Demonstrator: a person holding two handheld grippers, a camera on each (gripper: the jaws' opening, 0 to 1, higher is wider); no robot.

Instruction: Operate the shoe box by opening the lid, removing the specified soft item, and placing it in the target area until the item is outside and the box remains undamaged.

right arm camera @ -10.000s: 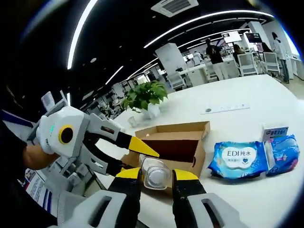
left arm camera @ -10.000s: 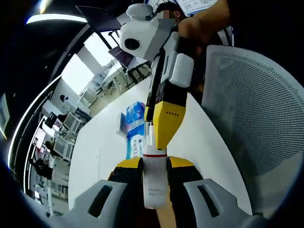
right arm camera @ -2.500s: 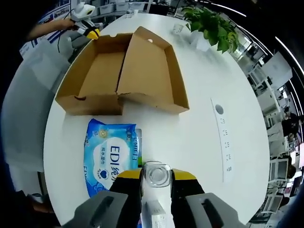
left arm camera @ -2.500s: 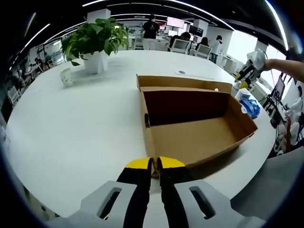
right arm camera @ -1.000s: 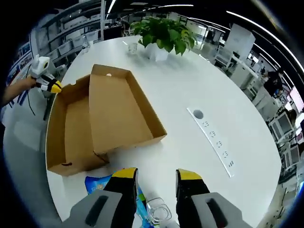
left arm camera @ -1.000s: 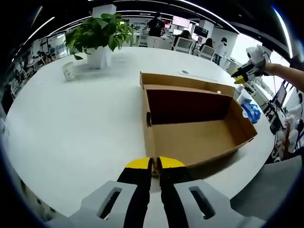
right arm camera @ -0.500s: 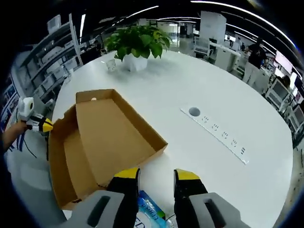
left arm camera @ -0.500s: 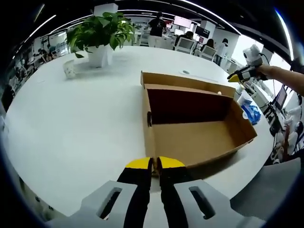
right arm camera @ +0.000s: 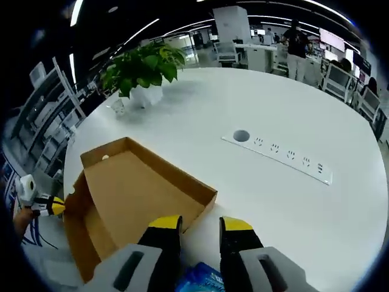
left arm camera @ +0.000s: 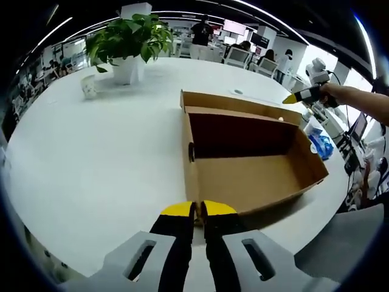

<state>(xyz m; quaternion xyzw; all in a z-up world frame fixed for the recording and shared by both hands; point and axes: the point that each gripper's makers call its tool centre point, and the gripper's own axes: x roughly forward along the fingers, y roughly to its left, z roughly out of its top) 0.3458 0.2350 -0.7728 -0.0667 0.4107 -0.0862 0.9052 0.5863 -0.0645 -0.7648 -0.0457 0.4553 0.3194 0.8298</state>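
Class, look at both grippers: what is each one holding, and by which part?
The left gripper is shut on the near wall of the box. The right gripper is open and holds nothing.

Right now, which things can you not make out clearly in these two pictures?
- Blue wipes pack: right gripper view, mostly cut off by the bottom edge between the right gripper jaws.
- Small pale spot on the shoe box far wall: too small to identify in either view.
- What the left gripper pinches: left gripper view, its shut jaws sit at the box's near wall, but the contact is hidden.
- Items beyond the box's far end: left gripper view, small and blurred.
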